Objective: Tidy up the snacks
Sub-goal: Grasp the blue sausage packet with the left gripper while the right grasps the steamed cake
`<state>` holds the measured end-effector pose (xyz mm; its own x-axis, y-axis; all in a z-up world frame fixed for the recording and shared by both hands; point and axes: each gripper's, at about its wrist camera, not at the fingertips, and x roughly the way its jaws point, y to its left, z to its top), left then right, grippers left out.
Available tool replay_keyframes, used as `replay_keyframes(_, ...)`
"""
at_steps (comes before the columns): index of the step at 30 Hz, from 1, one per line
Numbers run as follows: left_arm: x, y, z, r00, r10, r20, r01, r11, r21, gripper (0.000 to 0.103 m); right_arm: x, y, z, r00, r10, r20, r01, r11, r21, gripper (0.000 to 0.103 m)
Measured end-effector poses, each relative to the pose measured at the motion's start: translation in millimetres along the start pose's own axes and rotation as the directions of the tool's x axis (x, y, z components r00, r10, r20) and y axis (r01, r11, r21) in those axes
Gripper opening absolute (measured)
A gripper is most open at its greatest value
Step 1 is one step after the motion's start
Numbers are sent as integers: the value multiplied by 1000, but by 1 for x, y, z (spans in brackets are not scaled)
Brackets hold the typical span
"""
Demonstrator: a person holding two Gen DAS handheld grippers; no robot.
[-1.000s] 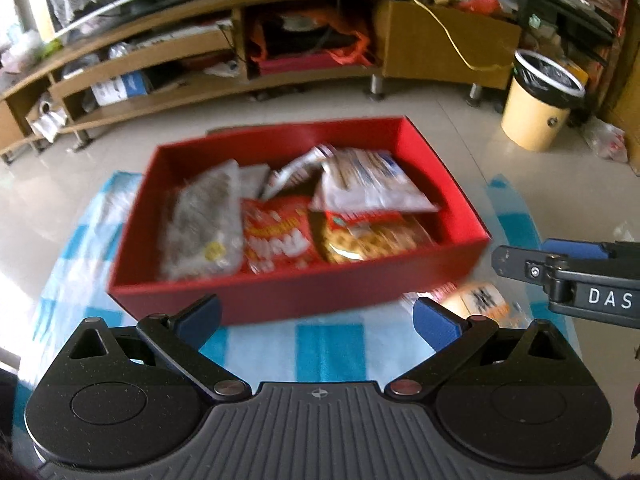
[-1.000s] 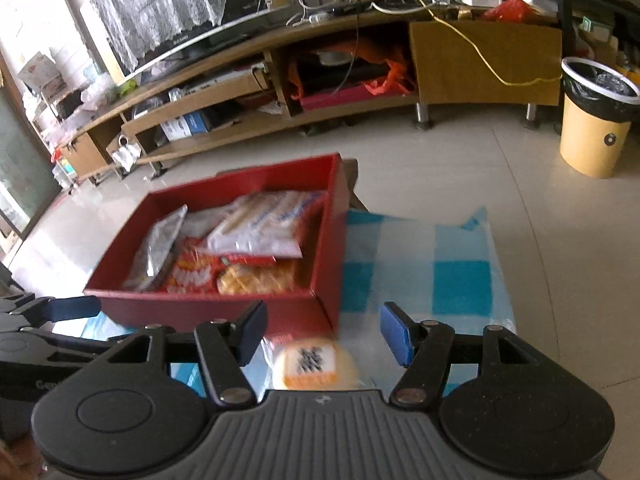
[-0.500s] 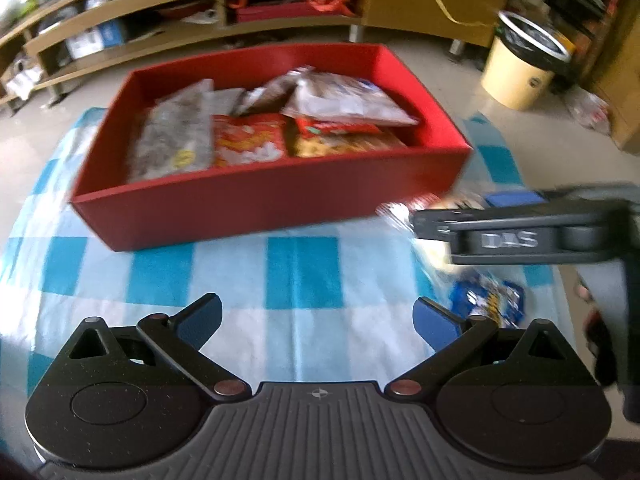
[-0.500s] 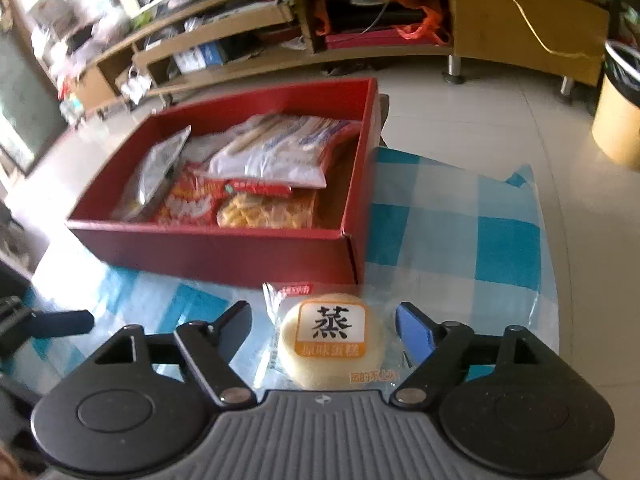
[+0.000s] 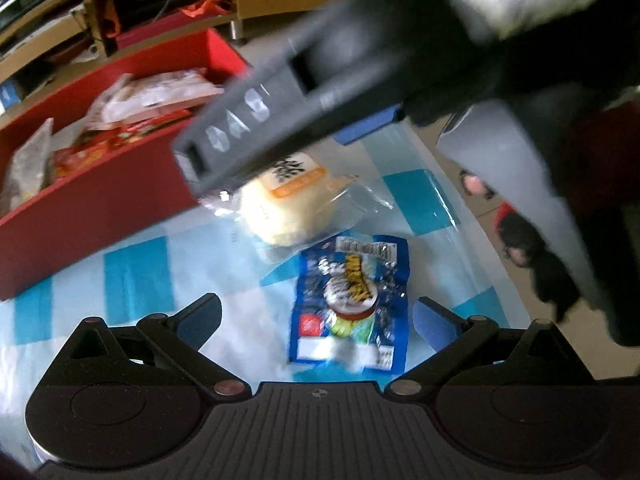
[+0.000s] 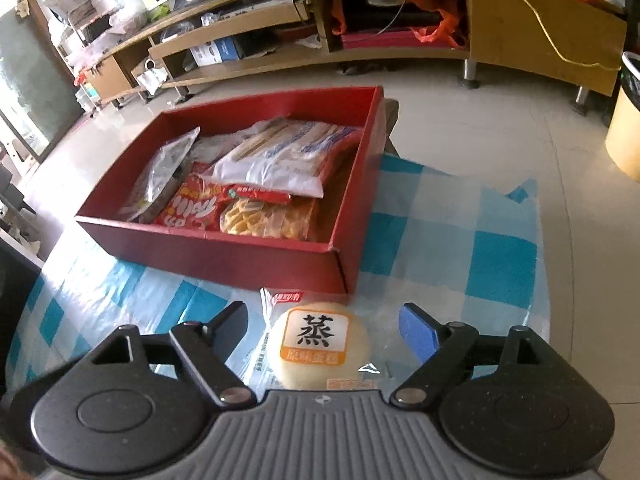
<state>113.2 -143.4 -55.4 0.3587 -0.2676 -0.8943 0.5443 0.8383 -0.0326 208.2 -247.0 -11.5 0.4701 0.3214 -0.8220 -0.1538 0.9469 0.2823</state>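
Wrapped cake (image 6: 318, 344) lies untouched between the right gripper's (image 6: 320, 326) parted fingers

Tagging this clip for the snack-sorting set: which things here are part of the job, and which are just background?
Job:
red box with snack packets
wrapped steamed cake, between the open right tongs
blue snack packet, before the open left tongs

Background:
checked cloth
TV cabinet
yellow bin

left wrist view: looks steeply down, close over the tabletop (image 5: 136, 272).
right wrist view: looks down and ahead, close.
shared: wrapped cake (image 5: 288, 208) (image 6: 318, 346), red box (image 5: 100, 200) (image 6: 248, 256).
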Motion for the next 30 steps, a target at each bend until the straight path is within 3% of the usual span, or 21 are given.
replay_keyframes(3, 15, -2, 6, 1000, 7, 4, -7, 1000, -29, 103, -3, -6, -2, 1000, 8, -6, -8, 1000, 17, 82)
replay_keyframes(7, 24, -8, 5, 1000, 24, -20, -24, 1000, -5, 99, 0, -17, -7, 998, -48, -29, 49, 998, 32, 82)
replay_keyframes(9, 21, -13, -3, 999, 45, -10, -44, 998, 55, 94, -1, -20, -7, 999, -21, -27, 23, 998, 50, 82)
replay_keyframes(12, 10, -9, -12, 999, 39, -8, -38, 997, 64, 80, -3, -17, -4, 1000, -18, -11, 19, 999, 48, 82)
replay_keyframes(17, -7, 9, -35, 997, 55, -61, -52, 997, 53, 79, 5, -9, -6, 999, -16, -41, 17, 1000, 26, 82)
replay_keyframes(23, -23, 25, -62, 994, 48, -100, -46, 999, 24, 82, 13, -4, -7, 998, 6, -57, -4, 999, 43, 82)
replay_keyframes(25, -24, 26, -60, 994, 54, -94, -52, 998, 17, 91, 18, 0, -7, 998, 2, -67, 1, 999, 36, 82)
replay_keyframes(30, -20, 22, -49, 995, 85, -49, -84, 996, 33, 100, 30, 11, -9, 996, -21, -83, 22, 1000, 5, 83)
